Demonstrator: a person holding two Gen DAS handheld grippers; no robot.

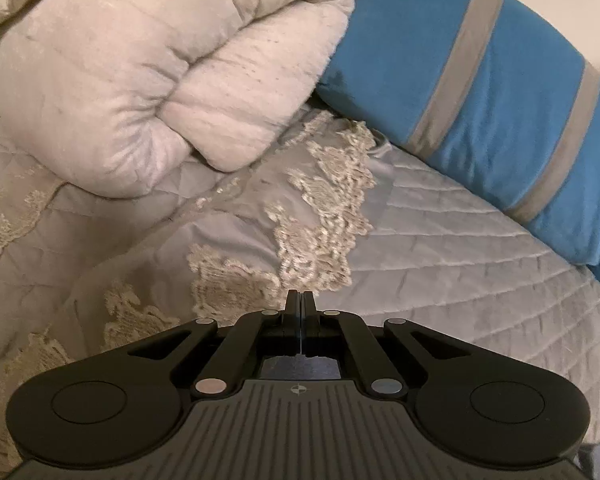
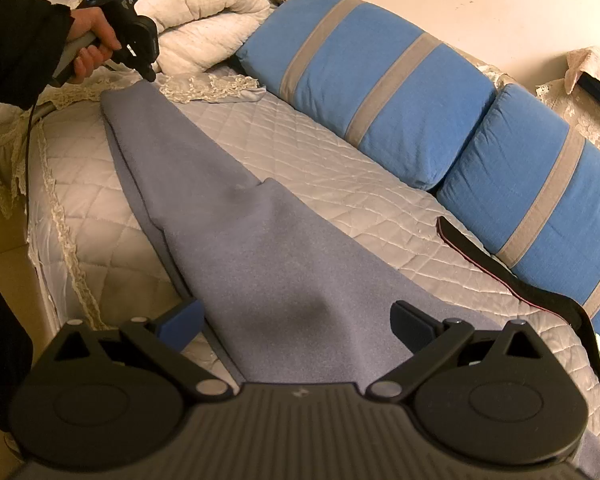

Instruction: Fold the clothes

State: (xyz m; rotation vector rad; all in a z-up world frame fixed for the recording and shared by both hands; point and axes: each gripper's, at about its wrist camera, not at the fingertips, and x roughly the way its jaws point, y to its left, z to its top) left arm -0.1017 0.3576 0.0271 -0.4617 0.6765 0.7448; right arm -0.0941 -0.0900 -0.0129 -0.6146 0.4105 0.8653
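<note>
Left claw (image 2: 150, 74) is pressed together at the far end of the long grey-blue fleece garment (image 2: 236, 232), right claw (image 2: 296, 320) spread wide over it; honestly, a thin pinch could slip once lifted.

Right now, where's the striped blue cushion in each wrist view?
Left wrist: blue cushion fills the upper right, beside the rolled white quilt.
Right wrist: same cushion upper centre, a second one to its right.
Shared landmark: lace trim on the bedspread.
</note>
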